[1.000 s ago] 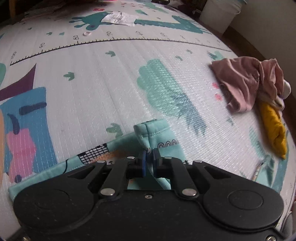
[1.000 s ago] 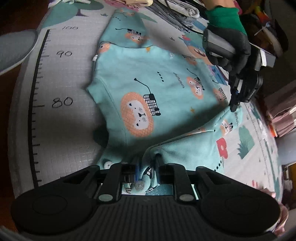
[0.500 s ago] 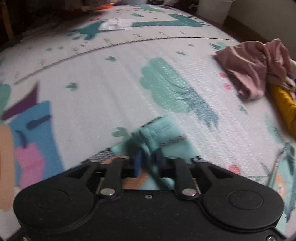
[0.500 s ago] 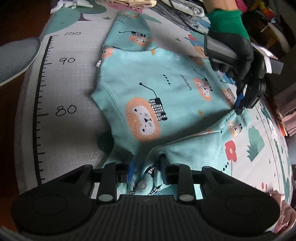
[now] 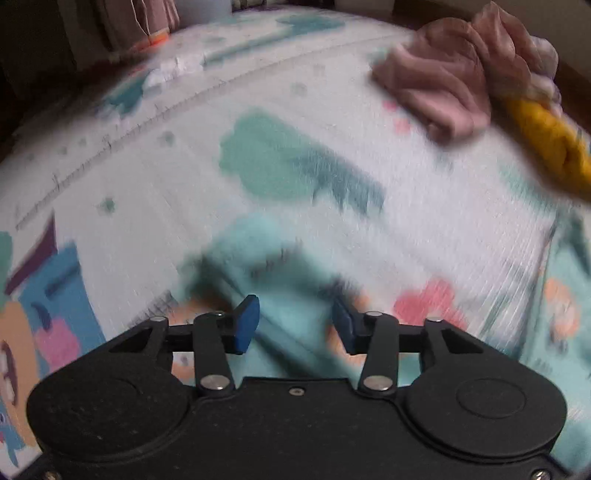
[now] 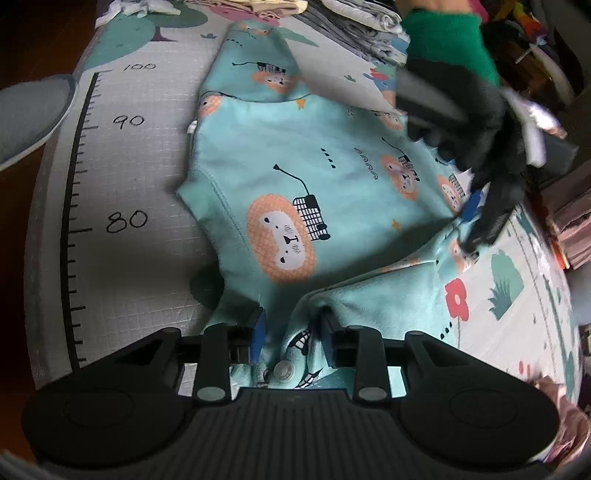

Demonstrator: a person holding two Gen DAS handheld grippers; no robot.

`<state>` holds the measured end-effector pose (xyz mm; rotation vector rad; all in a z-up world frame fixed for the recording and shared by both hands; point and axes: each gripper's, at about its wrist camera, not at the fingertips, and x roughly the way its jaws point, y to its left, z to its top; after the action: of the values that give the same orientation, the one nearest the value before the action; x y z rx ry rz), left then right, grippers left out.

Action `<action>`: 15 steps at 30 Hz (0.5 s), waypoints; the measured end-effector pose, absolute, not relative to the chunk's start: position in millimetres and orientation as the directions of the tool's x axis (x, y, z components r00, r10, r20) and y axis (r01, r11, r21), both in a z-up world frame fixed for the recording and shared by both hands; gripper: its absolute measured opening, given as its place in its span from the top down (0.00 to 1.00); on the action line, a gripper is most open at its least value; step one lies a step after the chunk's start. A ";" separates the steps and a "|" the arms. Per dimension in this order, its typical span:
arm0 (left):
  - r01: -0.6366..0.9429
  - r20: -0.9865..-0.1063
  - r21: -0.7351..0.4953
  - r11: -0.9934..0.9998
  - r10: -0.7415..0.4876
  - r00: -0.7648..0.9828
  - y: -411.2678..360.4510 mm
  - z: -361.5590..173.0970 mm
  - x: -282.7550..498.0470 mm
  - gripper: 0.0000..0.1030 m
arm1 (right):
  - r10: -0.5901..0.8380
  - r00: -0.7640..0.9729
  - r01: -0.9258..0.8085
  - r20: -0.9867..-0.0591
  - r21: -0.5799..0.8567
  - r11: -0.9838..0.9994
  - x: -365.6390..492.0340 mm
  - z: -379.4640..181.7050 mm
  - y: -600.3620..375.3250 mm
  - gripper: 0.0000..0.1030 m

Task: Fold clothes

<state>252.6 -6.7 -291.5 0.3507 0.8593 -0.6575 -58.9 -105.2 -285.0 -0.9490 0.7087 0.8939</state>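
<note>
A teal baby garment with orange lion prints (image 6: 295,184) lies spread on the play mat (image 6: 129,166). Its lower part is folded up over the body. My right gripper (image 6: 291,332) sits at the near hem, its jaws parted, with loose cloth and a snap button between the blue pads. A black-gloved hand (image 6: 461,110) holds my left gripper (image 6: 476,218) at the garment's right edge. In the blurred left wrist view the left gripper (image 5: 295,321) has its jaws opening, and the teal cloth (image 5: 280,266) lies slack below and ahead of the pads.
A crumpled pink garment (image 5: 454,85) and a yellow one (image 5: 546,147) lie on the mat to the far right of the left gripper. Folded clothes (image 6: 354,22) are stacked at the mat's far end. A grey rounded object (image 6: 29,110) sits off the mat's left edge.
The left gripper has let go of the teal cuff it pinched, and it has swung sideways. The right gripper's jaws have parted from the hem.
</note>
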 end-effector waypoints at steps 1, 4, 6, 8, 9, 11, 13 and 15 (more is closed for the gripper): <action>0.689 -0.782 -0.018 0.725 -0.439 0.442 -14.5 -285.0 250.2 0.59 | 0.324 0.464 -0.877 -0.824 -0.377 0.297 -59.4 -285.8 -105.7 0.67; 0.778 -0.792 -0.162 0.607 -0.550 0.265 -49.7 -283.3 241.0 0.59 | 0.326 0.474 -0.873 -0.818 -0.389 0.295 -60.9 -287.5 -105.1 0.67; 0.825 -0.796 -0.244 0.509 -0.591 0.130 -80.9 -287.8 231.9 0.57 | 0.322 0.478 -0.872 -0.817 -0.397 0.288 -61.8 -288.0 -103.6 0.67; 0.843 -0.800 -0.269 0.465 -0.595 0.073 -109.9 -293.5 225.0 0.57 | 0.319 0.480 -0.870 -0.817 -0.398 0.290 -61.9 -287.7 -103.4 0.67; 0.846 -0.803 -0.277 0.456 -0.593 0.056 -122.4 -296.4 223.6 0.57 | 0.318 0.484 -0.869 -0.816 -0.402 0.289 -62.6 -288.0 -103.1 0.67; 0.844 -0.807 -0.303 0.442 -0.590 0.019 -144.3 -301.8 223.1 0.57 | 0.316 0.492 -0.865 -0.812 -0.413 0.285 -64.3 -288.9 -102.4 0.67; 0.857 -0.812 -0.301 0.418 -0.584 -0.001 -164.5 -305.3 218.3 0.56 | 0.315 0.496 -0.863 -0.809 -0.421 0.279 -64.9 -289.5 -101.9 0.67; 0.869 -0.821 -0.293 0.398 -0.571 -0.015 -180.2 -309.5 214.1 0.56 | 0.318 0.498 -0.863 -0.807 -0.422 0.279 -64.7 -289.8 -101.9 0.67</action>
<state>214.1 -180.2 -309.5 0.3482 1.0767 -1.1791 -64.7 -101.9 -289.8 -0.9842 0.6657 0.8752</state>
